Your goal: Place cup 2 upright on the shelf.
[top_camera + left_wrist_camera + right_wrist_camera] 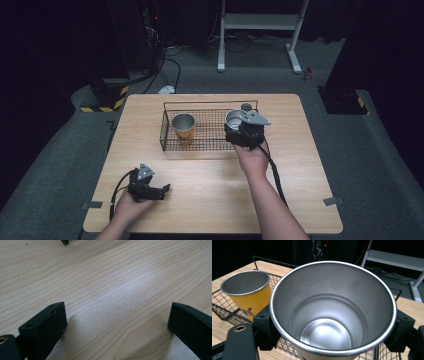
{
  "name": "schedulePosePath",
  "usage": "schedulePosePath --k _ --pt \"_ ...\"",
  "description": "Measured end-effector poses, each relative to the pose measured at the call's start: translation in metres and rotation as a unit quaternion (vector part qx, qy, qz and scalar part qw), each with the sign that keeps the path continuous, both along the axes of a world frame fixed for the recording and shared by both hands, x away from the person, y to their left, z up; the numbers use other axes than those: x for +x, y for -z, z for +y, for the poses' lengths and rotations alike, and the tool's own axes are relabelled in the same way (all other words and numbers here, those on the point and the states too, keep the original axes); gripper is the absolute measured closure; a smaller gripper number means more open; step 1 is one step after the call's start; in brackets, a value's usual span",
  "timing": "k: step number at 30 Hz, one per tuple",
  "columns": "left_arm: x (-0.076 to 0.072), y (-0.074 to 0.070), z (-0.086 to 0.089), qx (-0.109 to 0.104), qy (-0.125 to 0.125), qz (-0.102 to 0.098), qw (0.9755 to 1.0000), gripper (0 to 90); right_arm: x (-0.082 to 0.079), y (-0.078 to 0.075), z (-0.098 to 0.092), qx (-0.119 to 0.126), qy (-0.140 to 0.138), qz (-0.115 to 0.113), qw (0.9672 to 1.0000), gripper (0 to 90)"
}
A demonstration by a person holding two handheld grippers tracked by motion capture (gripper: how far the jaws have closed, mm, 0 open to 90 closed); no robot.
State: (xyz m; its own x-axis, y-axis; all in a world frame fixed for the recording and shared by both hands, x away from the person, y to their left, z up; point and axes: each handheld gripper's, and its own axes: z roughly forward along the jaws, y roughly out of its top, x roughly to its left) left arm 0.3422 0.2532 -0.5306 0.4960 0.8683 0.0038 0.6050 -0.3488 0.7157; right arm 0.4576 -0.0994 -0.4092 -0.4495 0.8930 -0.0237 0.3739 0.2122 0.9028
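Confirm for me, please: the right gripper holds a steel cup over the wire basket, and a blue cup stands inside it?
Not quite: the cup standing in the black wire basket is yellow, as the right gripper view shows. The right gripper does hold the shiny steel cup over it.

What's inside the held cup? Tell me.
Nothing: the right gripper view looks into the cup down to its bare, shiny metal bottom. What lies under it is covered; only basket mesh shows around it. The right gripper clamps its sides.

Brushed-metal cup (pixel 332 315), black wire basket (pixel 167 127), matt pale wood table (pixel 112 285).
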Motion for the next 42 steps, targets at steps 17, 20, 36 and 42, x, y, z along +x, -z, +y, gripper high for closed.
schedulePosePath --k 17,20,36,42 --pt "0.001 0.0 0.0 0.002 0.006 0.0 1.0 2.5 0.024 0.003 0.011 -0.014 0.015 0.013 0.9997 18.3" --pt "0.001 0.0 0.0 0.002 0.007 0.0 1.0 2.5 0.029 0.004 0.011 -0.013 0.019 0.015 0.9996 18.3" --pt "0.001 0.0 0.0 0.0 0.006 0.0 1.0 2.5 0.047 0.015 0.011 -0.017 0.037 0.038 0.9984 18.3" --pt "0.001 0.0 0.0 0.0 0.006 -0.001 1.0 2.6 0.051 0.023 0.012 -0.024 0.039 0.05 0.9977 18.3"
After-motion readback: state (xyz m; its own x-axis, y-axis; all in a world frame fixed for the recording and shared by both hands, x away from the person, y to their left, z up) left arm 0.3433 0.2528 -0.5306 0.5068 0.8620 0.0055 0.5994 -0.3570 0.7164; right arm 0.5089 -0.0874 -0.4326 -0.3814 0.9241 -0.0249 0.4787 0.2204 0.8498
